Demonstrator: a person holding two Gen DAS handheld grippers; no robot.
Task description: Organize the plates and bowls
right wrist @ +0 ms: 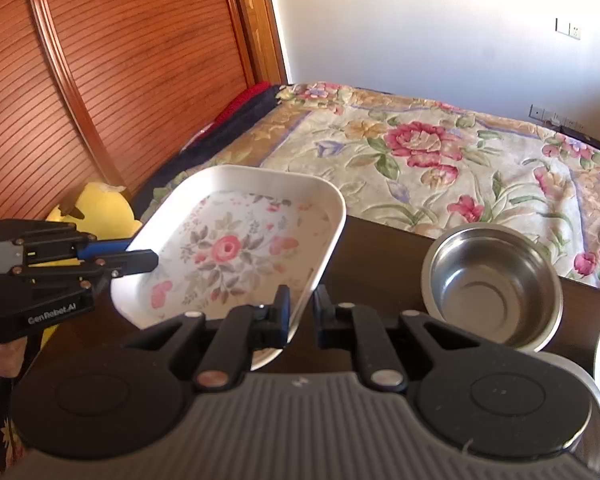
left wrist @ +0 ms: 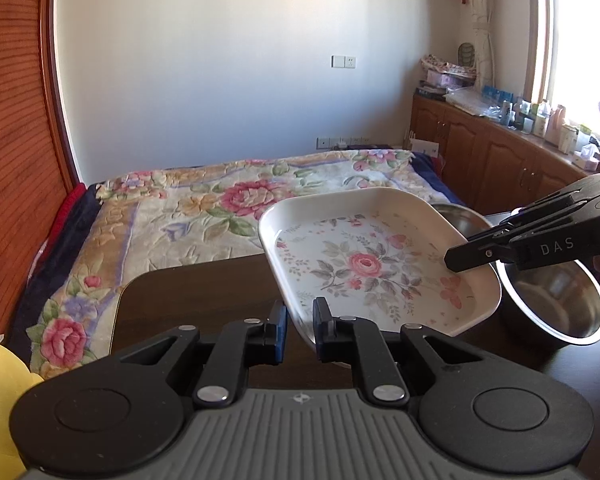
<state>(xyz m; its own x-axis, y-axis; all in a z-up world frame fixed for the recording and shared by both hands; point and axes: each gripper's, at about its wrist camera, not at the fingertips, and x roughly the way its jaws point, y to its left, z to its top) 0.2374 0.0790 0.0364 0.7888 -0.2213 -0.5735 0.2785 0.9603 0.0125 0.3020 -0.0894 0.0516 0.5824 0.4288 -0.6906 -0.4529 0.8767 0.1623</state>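
In the left wrist view the left gripper [left wrist: 300, 318] has its jaws drawn nearly together on the near rim of the floral tray [left wrist: 376, 268]: the white edge runs down between the two blue-faced pads, and the rest of the tray stretches ahead and to the right of the jaws, tilted and lifted off the dark counter [left wrist: 204, 292]. Further right of the jaws the right gripper [left wrist: 456, 258] comes in from the side, its jaws likewise narrowed onto the tray's right rim. Just past that rim, right of the jaws, a steel bowl [left wrist: 560, 300] stands on the counter, with the edge of a second bowl [left wrist: 456, 216] showing behind the tray. Beyond the jaws lies the bed [left wrist: 204, 208] with its flowered cover. In the right wrist view the right gripper [right wrist: 302, 308] holds the tray [right wrist: 236, 252] by the rim nearest the camera, the jaws almost closed, the edge pinched between the pads. Left of these jaws the left gripper [right wrist: 146, 260] clamps the tray's far-left rim. Right of the jaws the steel bowl [right wrist: 492, 288] rests upright and empty on the counter [right wrist: 380, 256], apart from the tray.
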